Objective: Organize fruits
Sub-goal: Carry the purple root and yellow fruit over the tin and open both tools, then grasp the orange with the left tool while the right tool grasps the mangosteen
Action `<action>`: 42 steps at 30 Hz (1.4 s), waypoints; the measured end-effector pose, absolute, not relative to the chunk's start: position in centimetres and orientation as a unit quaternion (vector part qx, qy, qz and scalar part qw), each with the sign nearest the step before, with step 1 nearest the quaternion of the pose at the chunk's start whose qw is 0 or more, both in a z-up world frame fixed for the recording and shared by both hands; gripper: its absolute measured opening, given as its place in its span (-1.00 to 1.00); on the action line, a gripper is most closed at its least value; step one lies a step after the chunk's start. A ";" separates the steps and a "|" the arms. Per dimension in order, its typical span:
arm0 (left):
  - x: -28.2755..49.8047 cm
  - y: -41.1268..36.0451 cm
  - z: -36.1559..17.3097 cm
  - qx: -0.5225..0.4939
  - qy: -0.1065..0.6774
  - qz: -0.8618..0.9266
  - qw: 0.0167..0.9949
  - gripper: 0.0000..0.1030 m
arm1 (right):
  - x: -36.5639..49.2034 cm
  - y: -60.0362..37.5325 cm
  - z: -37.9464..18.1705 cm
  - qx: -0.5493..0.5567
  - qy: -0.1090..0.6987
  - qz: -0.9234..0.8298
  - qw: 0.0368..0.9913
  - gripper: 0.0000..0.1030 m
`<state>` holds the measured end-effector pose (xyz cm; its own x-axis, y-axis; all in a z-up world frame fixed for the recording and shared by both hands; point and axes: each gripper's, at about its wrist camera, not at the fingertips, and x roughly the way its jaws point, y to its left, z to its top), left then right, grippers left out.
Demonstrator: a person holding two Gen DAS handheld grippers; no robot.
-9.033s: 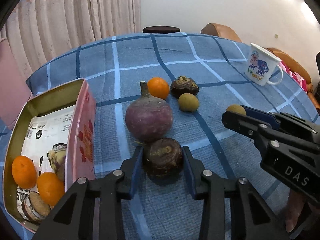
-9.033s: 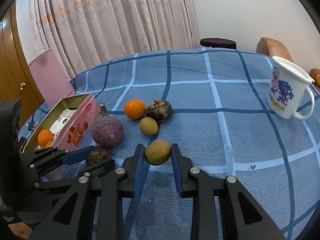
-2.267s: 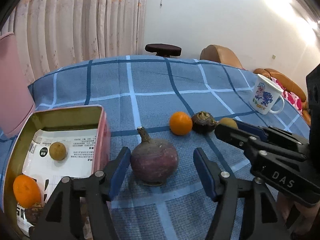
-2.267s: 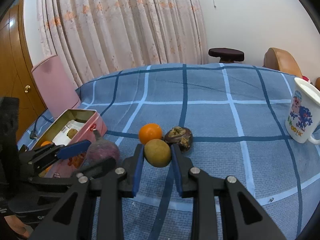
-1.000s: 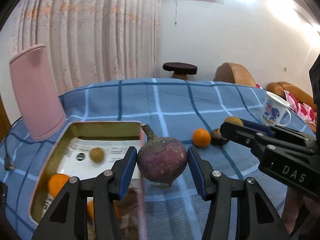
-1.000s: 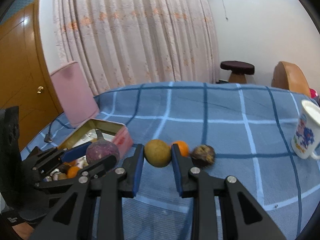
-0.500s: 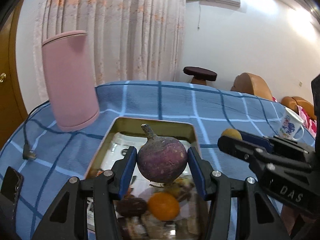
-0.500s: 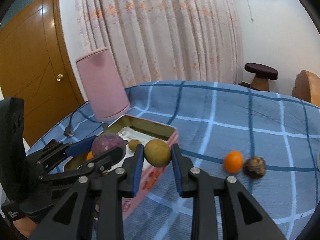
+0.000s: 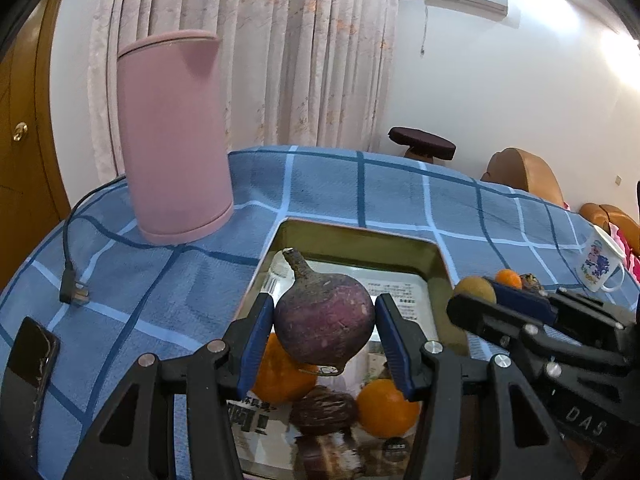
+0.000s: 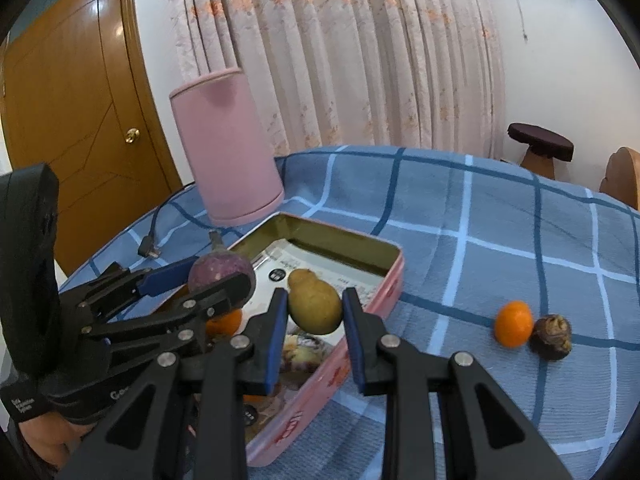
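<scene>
My left gripper [image 9: 325, 330] is shut on a big purple beet-like fruit [image 9: 325, 322] and holds it above the pink tin box [image 9: 362, 242]. Two oranges [image 9: 386, 408] and a dark fruit [image 9: 324, 410] lie in the box below. My right gripper [image 10: 314, 312] is shut on a yellow-green fruit [image 10: 314, 307] over the box's [image 10: 352, 240] right side. The left gripper with the purple fruit [image 10: 220, 274] shows to its left. An orange [image 10: 513, 323] and a dark brown fruit [image 10: 554, 337] lie on the blue checked cloth to the right.
A tall pink cylinder [image 9: 176, 136] stands behind the box at the left. A black cable with plug [image 9: 74, 290] and a dark phone [image 9: 28, 354] lie at the left edge. A white mug [image 9: 602, 266] stands far right. A stool [image 10: 540, 148] is beyond the table.
Both grippers have swung further left with their fruits and are now over the tin box; the beet hangs lower over the oranges, and the yellow-green fruit has come over the box.
</scene>
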<state>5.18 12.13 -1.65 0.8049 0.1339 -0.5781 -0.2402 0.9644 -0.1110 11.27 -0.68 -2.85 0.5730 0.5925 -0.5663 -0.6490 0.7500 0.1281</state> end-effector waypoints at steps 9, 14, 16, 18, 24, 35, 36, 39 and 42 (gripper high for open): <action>4.3 12.6 -0.9 -0.100 0.290 0.101 0.946 0.06 | 11.3 -0.2 -4.1 -0.040 0.326 0.377 0.866 -0.30; 3.6 13.0 0.2 -0.107 0.271 0.116 0.950 0.50 | 11.5 -1.7 -3.6 -0.008 0.320 0.377 0.869 0.36; 3.3 12.5 0.9 -0.111 0.258 0.111 0.953 0.61 | 11.4 -2.6 -3.2 -0.005 0.314 0.371 0.874 0.39; 3.7 11.2 1.5 -0.102 0.256 0.099 0.956 0.61 | 11.5 -3.5 -2.8 -0.005 0.309 0.362 0.879 0.39; 6.0 6.8 1.9 -0.074 0.263 0.070 0.960 0.61 | 12.9 -8.0 -2.1 -0.018 0.298 0.293 0.908 0.39; 11.3 1.2 -0.3 -0.044 0.313 0.035 0.948 0.61 | 17.6 -14.7 -2.9 -0.029 0.324 0.148 0.934 0.39; 11.7 1.1 -0.5 -0.043 0.319 0.034 0.946 0.61 | 17.8 -14.8 -3.0 -0.028 0.327 0.145 0.934 0.39; 12.3 1.1 -0.9 -0.041 0.326 0.037 0.944 0.61 | 18.8 -14.9 -3.8 -0.020 0.341 0.142 0.929 0.30; 12.8 1.4 -1.3 -0.053 0.334 0.033 0.941 0.61 | 19.5 -15.1 -4.5 -0.012 0.357 0.143 0.923 0.19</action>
